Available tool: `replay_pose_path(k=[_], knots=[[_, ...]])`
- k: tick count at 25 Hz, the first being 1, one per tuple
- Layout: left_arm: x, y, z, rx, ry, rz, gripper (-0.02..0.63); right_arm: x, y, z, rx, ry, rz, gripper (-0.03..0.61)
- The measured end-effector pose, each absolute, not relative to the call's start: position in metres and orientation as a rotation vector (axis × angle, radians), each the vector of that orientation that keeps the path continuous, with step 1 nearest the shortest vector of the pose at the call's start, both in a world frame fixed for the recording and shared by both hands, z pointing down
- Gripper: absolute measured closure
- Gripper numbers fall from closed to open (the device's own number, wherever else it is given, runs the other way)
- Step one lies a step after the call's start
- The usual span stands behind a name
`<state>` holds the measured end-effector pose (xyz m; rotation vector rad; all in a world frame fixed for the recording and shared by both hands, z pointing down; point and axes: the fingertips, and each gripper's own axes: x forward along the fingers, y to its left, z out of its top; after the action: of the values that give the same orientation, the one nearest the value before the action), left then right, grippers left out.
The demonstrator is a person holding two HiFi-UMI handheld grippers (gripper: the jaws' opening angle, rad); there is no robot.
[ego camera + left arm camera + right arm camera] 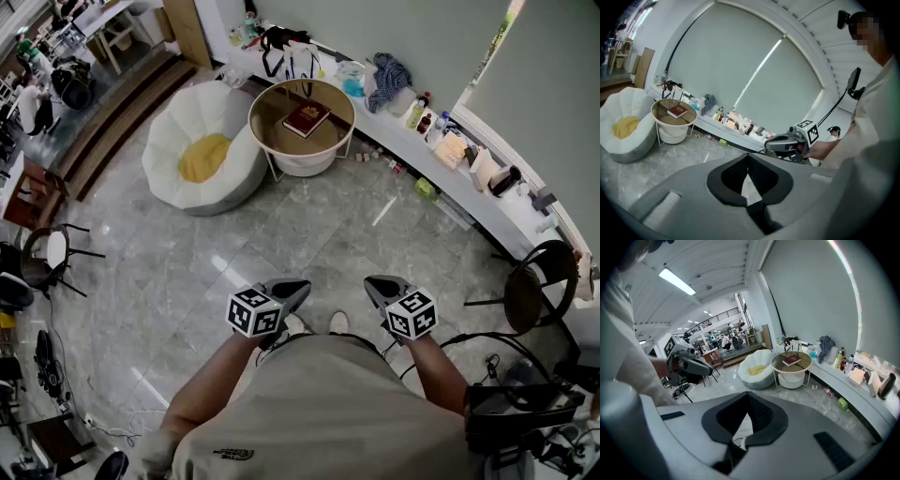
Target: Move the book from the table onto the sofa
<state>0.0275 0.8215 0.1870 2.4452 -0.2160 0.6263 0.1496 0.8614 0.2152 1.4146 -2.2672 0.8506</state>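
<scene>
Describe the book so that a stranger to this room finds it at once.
Look for the white sofa with a yellow cushion. Beside it stands a round table with a brown top. The book lies flat there, dark red, the only thing on that top.

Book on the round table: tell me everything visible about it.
The dark red hardcover book lies closed and flat, cover up, set askew near the middle of the round tan-topped side table. Faint gold print shows on the cover, and pale page edges run along one side. Only the tabletop touches it.
</scene>
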Motion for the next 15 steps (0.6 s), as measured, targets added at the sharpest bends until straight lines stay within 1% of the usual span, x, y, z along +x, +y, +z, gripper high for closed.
replay_pose_path(k=[5, 12, 15], knots=[[0.049, 0.832, 0.18, 2.452, -0.329, 0.596, 0.606, 0.175, 0.866, 0.216, 1.346, -2.334, 0.811, 0.566], [0.05, 0.843, 0.189, 2.432, -0.423, 0.618, 0.606, 0.18, 0.873, 0.219, 1.27, -2.389, 0.796, 0.566], [0.055, 0.84, 0.19, 2.432, -0.446, 0.623, 0.606, 0.185, 0.87, 0.22, 1.245, -2.43, 0.839, 0.566]])
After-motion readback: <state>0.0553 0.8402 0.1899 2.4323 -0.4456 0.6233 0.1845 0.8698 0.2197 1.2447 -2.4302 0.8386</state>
